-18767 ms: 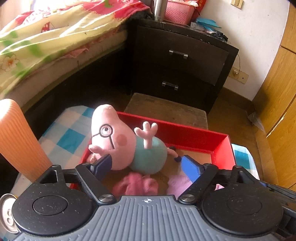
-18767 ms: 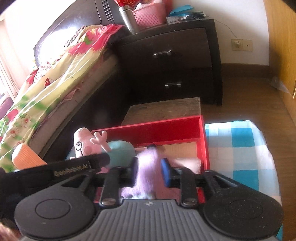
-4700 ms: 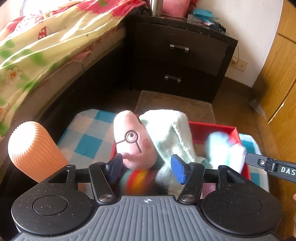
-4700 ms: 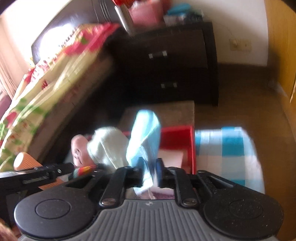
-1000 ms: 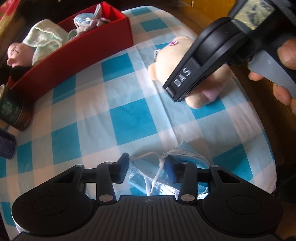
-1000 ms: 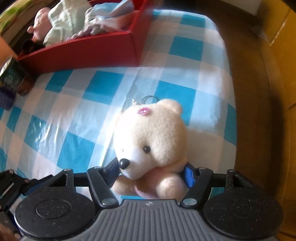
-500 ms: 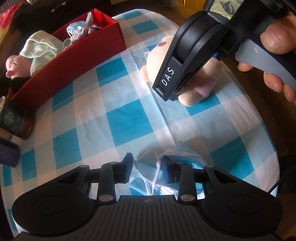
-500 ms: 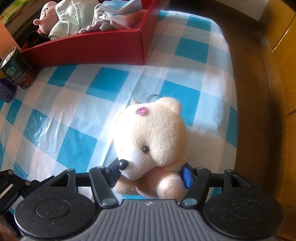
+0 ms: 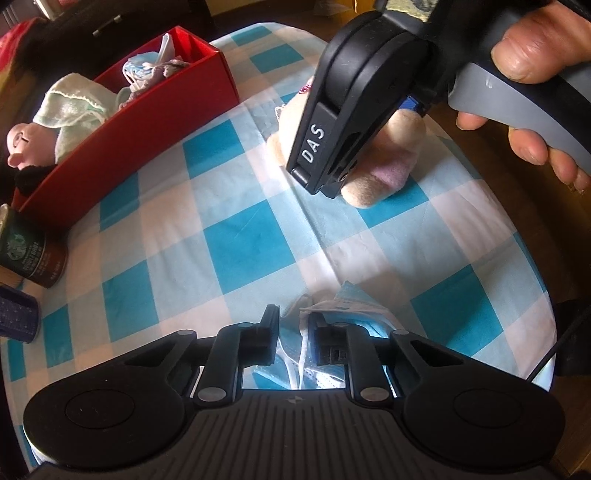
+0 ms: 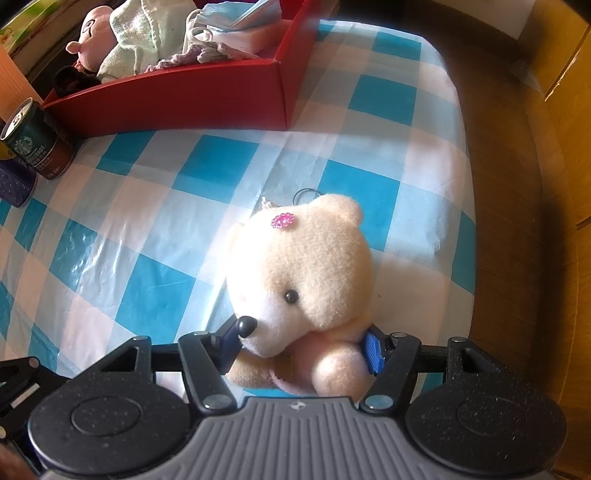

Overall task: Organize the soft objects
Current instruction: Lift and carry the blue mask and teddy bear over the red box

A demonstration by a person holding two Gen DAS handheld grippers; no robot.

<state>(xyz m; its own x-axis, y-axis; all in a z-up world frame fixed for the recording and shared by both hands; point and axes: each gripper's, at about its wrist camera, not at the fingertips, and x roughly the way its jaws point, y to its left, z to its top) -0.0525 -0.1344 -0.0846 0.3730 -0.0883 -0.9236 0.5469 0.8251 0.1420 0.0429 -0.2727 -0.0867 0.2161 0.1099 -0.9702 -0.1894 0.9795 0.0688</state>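
Blue pleated fabric of a face mask (image 9: 354, 302) bunches between the narrowed jaws of the left gripper (image 9: 293, 325), which have just been closing and now pinch it, its white ear loops trailing back under the fingers. The mask lies on the blue-and-white checked tablecloth (image 9: 236, 240) right at the fingertips. Ahead and to the right of these tongs, the right gripper (image 9: 369, 122), held by a hand (image 9: 535, 92), hangs over a cream teddy bear (image 9: 384, 162). Far ahead to the left sits a red box (image 9: 147, 122) with a pale green towel (image 9: 74, 103) and a pink plush pig (image 9: 26, 144) inside; a coffee can (image 9: 29, 254) stands left of it.

From the right wrist view, the right gripper (image 10: 299, 347) has its blue pads pressed on either side of the teddy bear's (image 10: 303, 273) pinkish body, just below the head. The bear is fluffy, with a black nose, a bead eye and a pink jewel flower on its brow, a key ring at its crown. The red box (image 10: 184, 99) lies well ahead to the left, holding more masks (image 10: 236, 18).
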